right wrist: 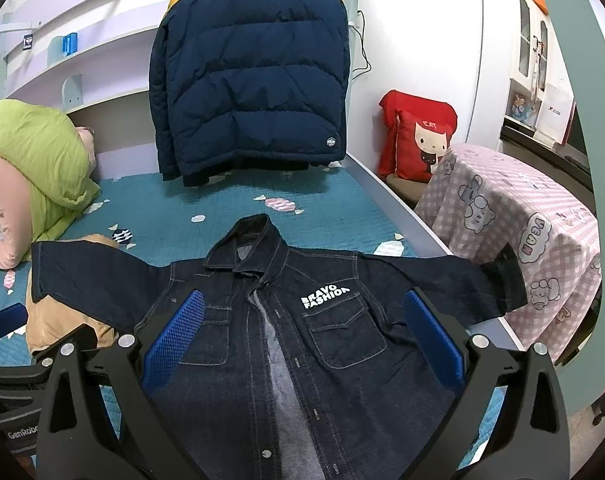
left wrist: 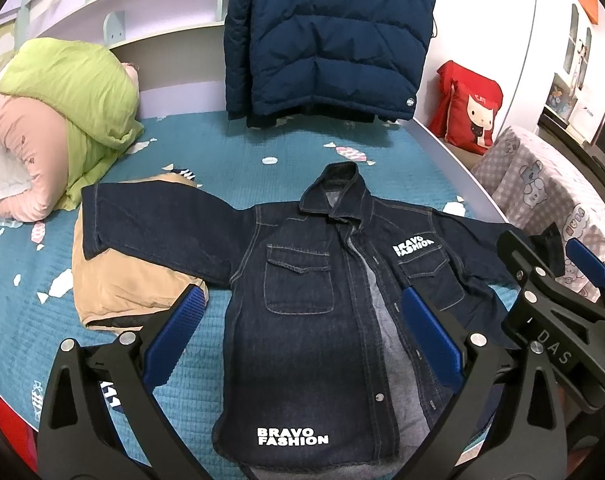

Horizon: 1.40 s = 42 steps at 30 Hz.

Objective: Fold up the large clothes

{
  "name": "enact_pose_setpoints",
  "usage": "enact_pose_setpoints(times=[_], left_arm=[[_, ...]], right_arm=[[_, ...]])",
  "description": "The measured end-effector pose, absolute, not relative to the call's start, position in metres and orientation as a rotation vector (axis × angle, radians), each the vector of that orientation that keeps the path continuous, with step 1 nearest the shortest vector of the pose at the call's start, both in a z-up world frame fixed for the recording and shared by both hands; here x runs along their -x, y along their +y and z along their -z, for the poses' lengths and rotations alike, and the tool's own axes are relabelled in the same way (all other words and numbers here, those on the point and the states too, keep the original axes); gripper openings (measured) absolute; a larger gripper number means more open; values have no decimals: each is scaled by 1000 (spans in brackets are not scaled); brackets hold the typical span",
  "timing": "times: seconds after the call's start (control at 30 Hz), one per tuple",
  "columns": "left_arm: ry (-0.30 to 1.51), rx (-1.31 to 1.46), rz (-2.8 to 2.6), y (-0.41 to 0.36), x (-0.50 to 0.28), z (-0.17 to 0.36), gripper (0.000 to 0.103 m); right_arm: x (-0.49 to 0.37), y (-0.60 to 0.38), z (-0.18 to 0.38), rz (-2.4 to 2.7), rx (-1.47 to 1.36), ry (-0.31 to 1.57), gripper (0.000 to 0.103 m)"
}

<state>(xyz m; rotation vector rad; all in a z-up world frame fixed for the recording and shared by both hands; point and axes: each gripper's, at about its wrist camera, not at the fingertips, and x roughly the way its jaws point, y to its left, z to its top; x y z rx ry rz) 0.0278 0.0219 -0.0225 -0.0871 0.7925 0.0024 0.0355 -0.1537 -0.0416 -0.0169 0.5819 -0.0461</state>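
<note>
Left wrist view: denim jacket (left wrist: 302,312) spread front-up on bed (left wrist: 222,168), sleeves out, left sleeve over tan garment (left wrist: 114,280). Left tongs (left wrist: 302,328) wide open above jacket, gripping nothing. Right tongs (right wrist: 302,336) likewise open, empty. Far: puffer jacket (right wrist: 250,80) hanging; green quilt (left wrist: 70,96) far left.

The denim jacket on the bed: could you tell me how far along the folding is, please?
Done: the jacket lies spread flat, front up, sleeves out, front unbuttoned. In hand: nothing; the left tool and right tool hover open above it. Left: every fold, sleeves and body.
</note>
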Motion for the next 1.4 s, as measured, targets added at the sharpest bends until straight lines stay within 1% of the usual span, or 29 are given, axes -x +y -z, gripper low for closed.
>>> enact_pose_setpoints(times=[0.5,0.97,1.23,1.4], left_arm=[[880,129,-39,46,-43,39,99],[1032,266,-153,99,-71,80,99],[1073,240,-205,132,-87,97,99],[1061,247,-265,174,-97,98,99]], right_arm=[[-58,-133,56,8,29,645,96],[-96,-100,83,-92,11,750,96],[-133,-73,106,-234,-50,832,96],[-163,-54,121,-285,-61,867,96]])
